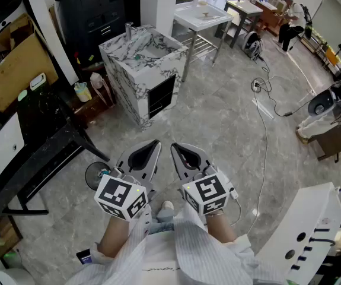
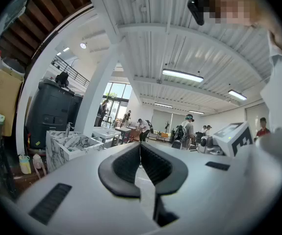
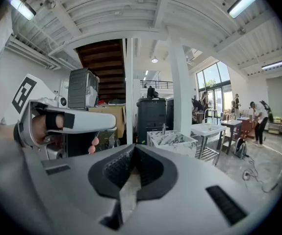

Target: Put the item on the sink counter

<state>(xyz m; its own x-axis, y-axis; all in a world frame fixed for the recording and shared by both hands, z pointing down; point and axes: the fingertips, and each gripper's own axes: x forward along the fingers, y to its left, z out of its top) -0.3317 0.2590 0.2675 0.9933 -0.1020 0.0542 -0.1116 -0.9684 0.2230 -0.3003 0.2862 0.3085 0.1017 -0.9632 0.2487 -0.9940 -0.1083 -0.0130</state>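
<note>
The marble-patterned sink counter [image 1: 142, 64] with a tap stands on the floor a few steps ahead; it also shows as the sink counter [image 2: 71, 144] at left in the left gripper view and as the sink counter [image 3: 174, 142] right of centre in the right gripper view. My left gripper [image 1: 156, 142] and right gripper [image 1: 174, 146] are held side by side in front of my body, well short of it. The left gripper [image 2: 140, 154] is shut with nothing between its jaws, and so is the right gripper [image 3: 132, 154]. I cannot tell which object is the item.
Two small bottles [image 1: 83, 91] stand on the floor left of the counter. A black table [image 1: 37, 141] and a cardboard box [image 1: 16, 64] fill the left side. A white basin stand [image 1: 202, 16] is behind; a cable [image 1: 266, 129] crosses the floor at right, beside a white machine [image 1: 303, 230].
</note>
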